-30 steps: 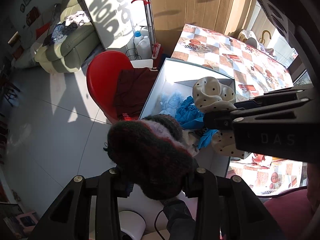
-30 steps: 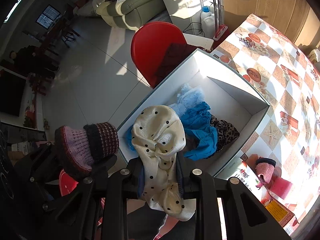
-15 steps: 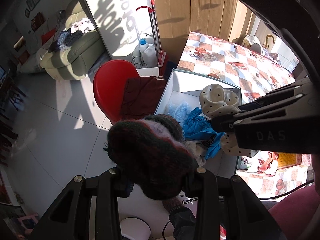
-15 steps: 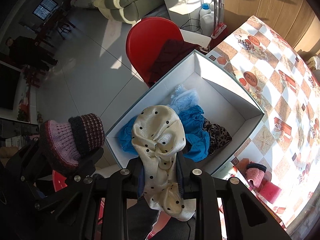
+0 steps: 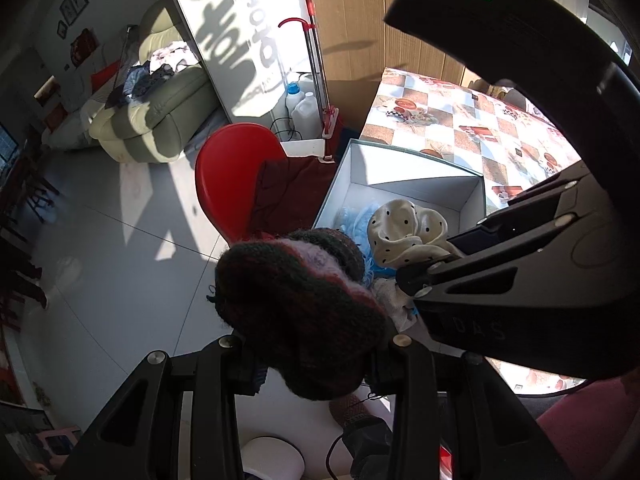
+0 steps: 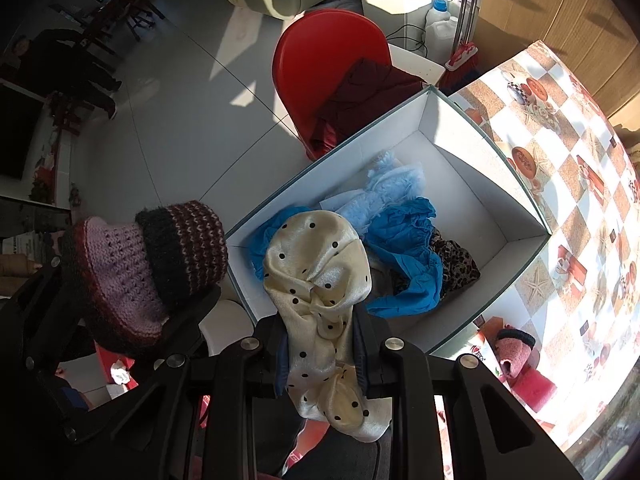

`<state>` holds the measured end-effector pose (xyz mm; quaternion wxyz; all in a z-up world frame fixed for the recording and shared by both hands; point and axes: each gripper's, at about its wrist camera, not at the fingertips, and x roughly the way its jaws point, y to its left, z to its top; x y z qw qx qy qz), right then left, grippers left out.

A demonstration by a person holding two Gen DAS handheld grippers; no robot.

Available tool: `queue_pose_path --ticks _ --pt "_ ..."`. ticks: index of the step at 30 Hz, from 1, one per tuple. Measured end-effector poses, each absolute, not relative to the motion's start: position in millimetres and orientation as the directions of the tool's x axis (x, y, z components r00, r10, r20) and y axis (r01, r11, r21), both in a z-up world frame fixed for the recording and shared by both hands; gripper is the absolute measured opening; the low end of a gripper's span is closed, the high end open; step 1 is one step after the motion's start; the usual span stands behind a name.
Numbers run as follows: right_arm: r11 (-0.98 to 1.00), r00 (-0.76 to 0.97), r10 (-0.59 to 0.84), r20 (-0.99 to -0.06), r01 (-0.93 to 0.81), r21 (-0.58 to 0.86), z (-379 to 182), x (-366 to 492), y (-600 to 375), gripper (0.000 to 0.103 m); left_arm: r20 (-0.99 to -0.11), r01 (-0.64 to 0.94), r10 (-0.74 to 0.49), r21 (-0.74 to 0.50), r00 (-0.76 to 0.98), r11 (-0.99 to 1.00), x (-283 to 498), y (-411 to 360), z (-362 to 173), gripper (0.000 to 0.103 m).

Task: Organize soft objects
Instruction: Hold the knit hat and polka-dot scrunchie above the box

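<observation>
**Both grippers loaded above the white box**

The left gripper (image 5: 312, 360) is clamped on a knitted hat (image 5: 296, 312) of lilac wool with a dark striped brim; in the right wrist view the hat (image 6: 148, 272) hangs off the box's near left side, over the grey floor (image 6: 180, 120). The right gripper (image 6: 320, 344) is clamped on a cream satin cloth with black dots (image 6: 320, 280), which bulges above the fingers and droops below them, over the near left corner of the white box (image 6: 460, 120).

The box sits at the left edge of a table with a checked cloth (image 6: 580, 200). Inside, toward its near end, lie a pale blue fluffy piece (image 6: 384, 192), a bright blue fabric (image 6: 408, 256) and a leopard-print cloth (image 6: 456, 264), all touching. A small pink knitted item (image 6: 514, 348) rests on the table by the box's near right corner. A red chair (image 6: 320, 56) with a maroon garment (image 6: 360, 96) stands beside the box's far left side.
</observation>
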<state>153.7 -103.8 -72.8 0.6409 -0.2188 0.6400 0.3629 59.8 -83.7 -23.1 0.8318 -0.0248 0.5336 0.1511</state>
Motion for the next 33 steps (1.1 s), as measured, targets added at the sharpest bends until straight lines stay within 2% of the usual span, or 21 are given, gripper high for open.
queue_pose_path --ticks 33 --pt "0.731 -0.096 0.273 -0.957 -0.626 0.271 -78.0 176.4 -136.4 0.027 -0.927 -0.231 0.181 0.107 0.329 0.967 75.4 -94.6 -39.8 0.040"
